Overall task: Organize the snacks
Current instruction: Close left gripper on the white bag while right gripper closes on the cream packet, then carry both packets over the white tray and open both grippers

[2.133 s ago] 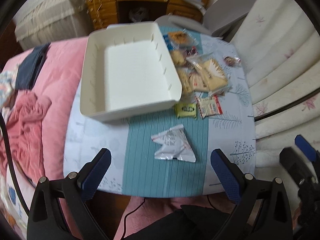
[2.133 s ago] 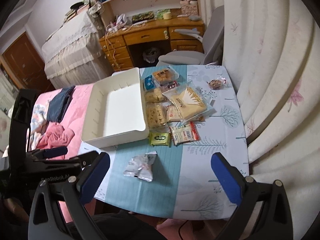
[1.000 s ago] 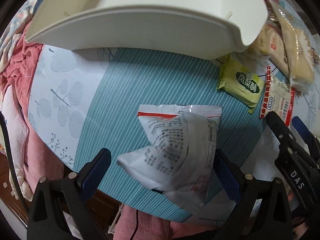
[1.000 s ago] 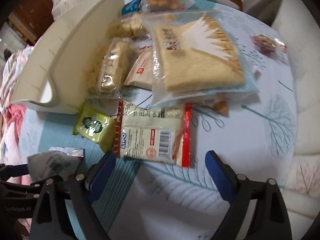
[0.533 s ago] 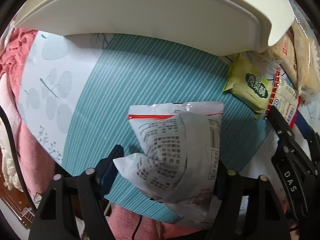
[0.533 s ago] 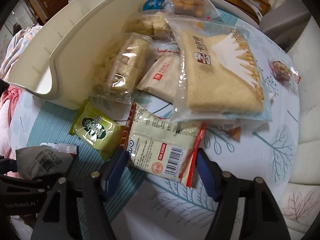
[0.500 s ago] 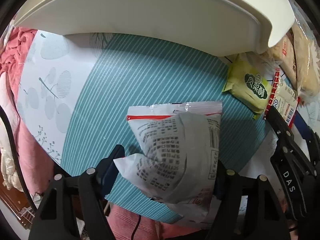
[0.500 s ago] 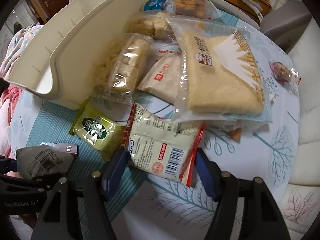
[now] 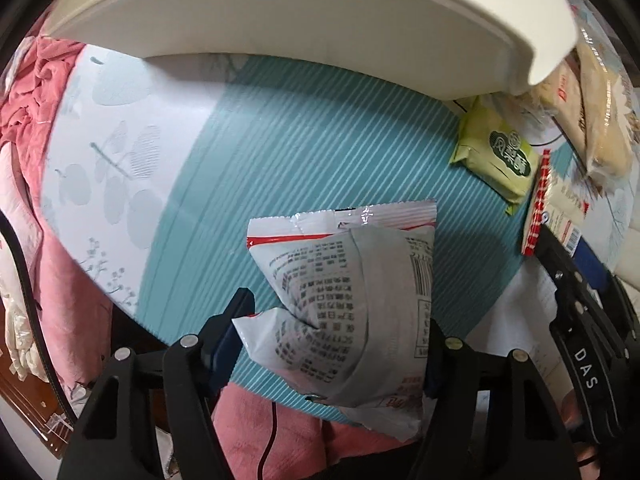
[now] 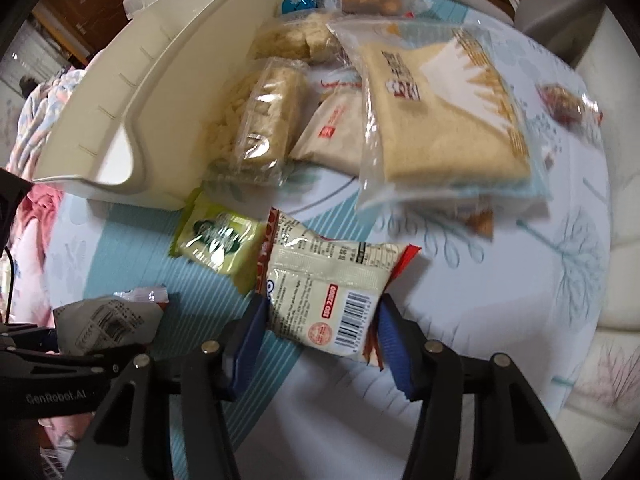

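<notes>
Your biggest neighbour is the white bin, standing on the patterned tablecloth at the far side of both your grippers; its near wall and rounded corner stand between you and its inside. Just right of that wall, and touching it, packets are piled: a large clear bag of pale bread slices lying over smaller wrapped cakes, with a small reddish sweet apart on the cloth beyond. A green packet lies flat at the bin's corner.

Your left gripper has just been closing, and its pads now press both sides of the crumpled silver packet, which stands up off the striped part of the cloth, well short of the bin.

Your right gripper has likewise been closing and pinches the cream packet with red edges at its barcode end, the far end bulging up beside the green packet. Pink bedding lies off the table's left edge.
</notes>
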Motion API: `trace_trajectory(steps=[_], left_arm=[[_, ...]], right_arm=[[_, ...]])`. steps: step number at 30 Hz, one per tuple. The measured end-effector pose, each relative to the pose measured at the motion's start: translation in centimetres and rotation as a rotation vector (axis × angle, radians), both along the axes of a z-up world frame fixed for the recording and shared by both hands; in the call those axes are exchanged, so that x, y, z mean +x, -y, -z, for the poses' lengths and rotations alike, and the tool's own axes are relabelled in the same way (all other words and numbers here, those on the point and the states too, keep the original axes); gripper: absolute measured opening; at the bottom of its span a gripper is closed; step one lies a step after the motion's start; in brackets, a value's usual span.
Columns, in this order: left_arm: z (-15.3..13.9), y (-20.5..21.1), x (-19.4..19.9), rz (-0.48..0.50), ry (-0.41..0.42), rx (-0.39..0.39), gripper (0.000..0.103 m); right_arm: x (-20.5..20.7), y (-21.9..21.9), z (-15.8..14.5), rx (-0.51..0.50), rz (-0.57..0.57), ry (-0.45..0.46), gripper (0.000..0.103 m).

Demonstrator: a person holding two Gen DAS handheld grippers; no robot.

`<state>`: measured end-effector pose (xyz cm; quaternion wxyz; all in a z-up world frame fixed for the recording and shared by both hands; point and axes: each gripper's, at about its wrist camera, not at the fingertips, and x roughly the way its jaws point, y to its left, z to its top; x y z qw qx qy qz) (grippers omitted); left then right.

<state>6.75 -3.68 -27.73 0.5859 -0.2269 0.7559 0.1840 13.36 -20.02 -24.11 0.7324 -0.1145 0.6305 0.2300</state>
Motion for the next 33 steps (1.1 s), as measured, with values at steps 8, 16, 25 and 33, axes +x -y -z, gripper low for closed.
trace_trajectory(steps=[8,16,25,33], left_arm=[[-6.3,-2.2,-1.5,0.017,0.114,-0.017,0.069],[-12.7,-4.0,-2.8,0.06,0.27,-0.059,0.069],[-19.2,-6.7,-0.1,0.255,0.451,-0.118,0.07],[-21.9,-10.9,2.6,0.387,0.611,-0.15,0.07]], right_arm=[[-3.0,0.0,-2.6,0.063,0.049,-0.038,0.055],[-3.6,0.5,-5.8,0.109,0.11,0.065,0.055],[-3.1,-1.4,-10.7,0.216,0.24,0.241,0.055],[-3.7,-5.2,-14.5,0.309,0.332,0.357,0.055]])
